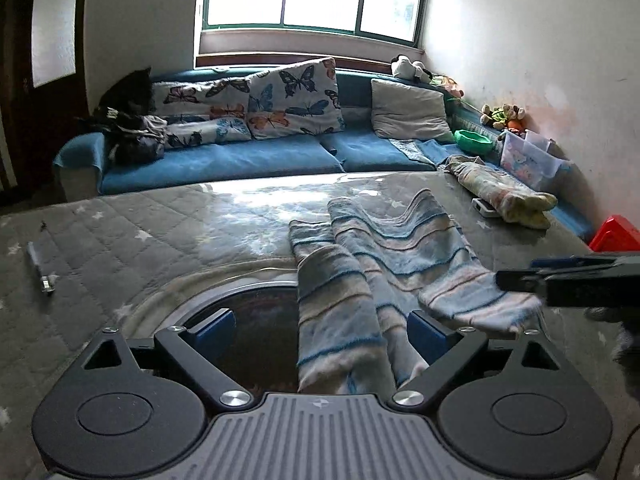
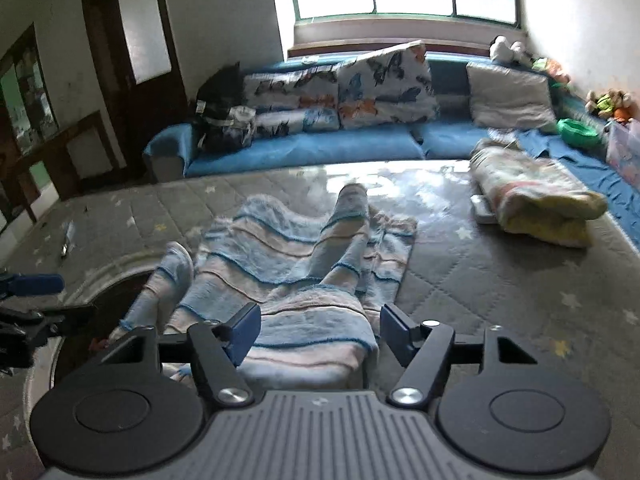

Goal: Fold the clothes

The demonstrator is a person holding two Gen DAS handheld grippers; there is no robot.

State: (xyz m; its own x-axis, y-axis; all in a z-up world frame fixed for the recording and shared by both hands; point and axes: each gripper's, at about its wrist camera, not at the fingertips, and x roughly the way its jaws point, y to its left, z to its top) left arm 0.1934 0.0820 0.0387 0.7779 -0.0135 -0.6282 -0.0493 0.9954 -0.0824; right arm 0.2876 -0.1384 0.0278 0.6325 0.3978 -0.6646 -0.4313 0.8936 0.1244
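A blue and pink striped fleece garment (image 1: pixel 372 256) lies rumpled on the grey quilted table cover (image 1: pixel 120 240), with its near end hanging over the table's front edge. My left gripper (image 1: pixel 322 330) is open and the garment's near end runs between its fingers, close to the right pad (image 1: pixel 428 332). The right gripper (image 1: pixel 560 280) shows at the right edge of this view, over the garment's right corner. In the right wrist view, my right gripper (image 2: pixel 320 328) stands open around a thick fold of the garment (image 2: pixel 312 328); a gap shows at the right pad. The left gripper (image 2: pixel 32 284) is at the left edge.
A folded yellow floral blanket (image 2: pixel 536 208) and a white device (image 1: pixel 484 208) lie at the far right of the table. A small grey object (image 1: pixel 40 268) lies at the left. A blue sofa (image 1: pixel 240 160) with cushions stands behind. A red box (image 1: pixel 616 236) is at the right.
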